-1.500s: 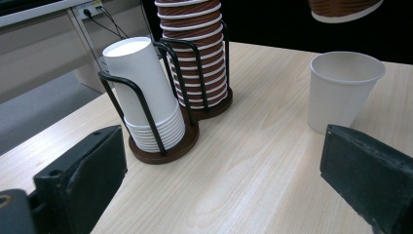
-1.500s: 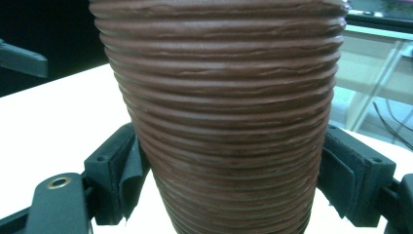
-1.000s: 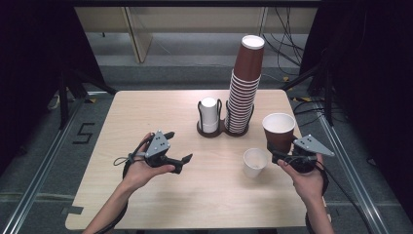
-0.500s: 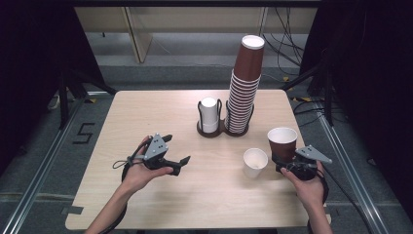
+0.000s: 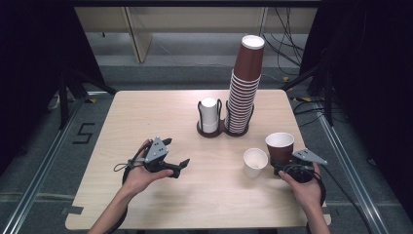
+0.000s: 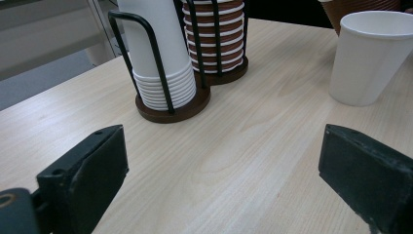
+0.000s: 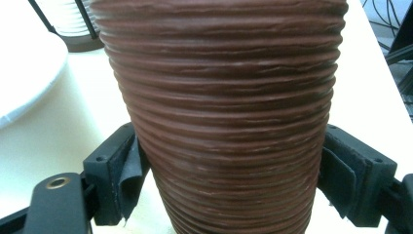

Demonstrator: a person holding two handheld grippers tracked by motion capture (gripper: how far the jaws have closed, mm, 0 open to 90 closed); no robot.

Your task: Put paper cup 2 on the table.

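Note:
A brown ribbed paper cup stands upright at the table's right side, just right of a single white paper cup. My right gripper is shut on the brown cup low on its wall, with a pad pressed against each side. My left gripper rests in the hand at the front left, open with nothing between its jaws. From the left gripper view, the left gripper faces the cup rack, and the white cup stands at the upper right.
A dark wire rack near the table's middle holds a short stack of white cups and a tall leaning stack of brown cups. The table's right edge runs close to the right hand. Bare wood lies between the two hands.
The right hand has come down with the brown cup, which now sits low beside the white cup. The left hand has stayed in place.

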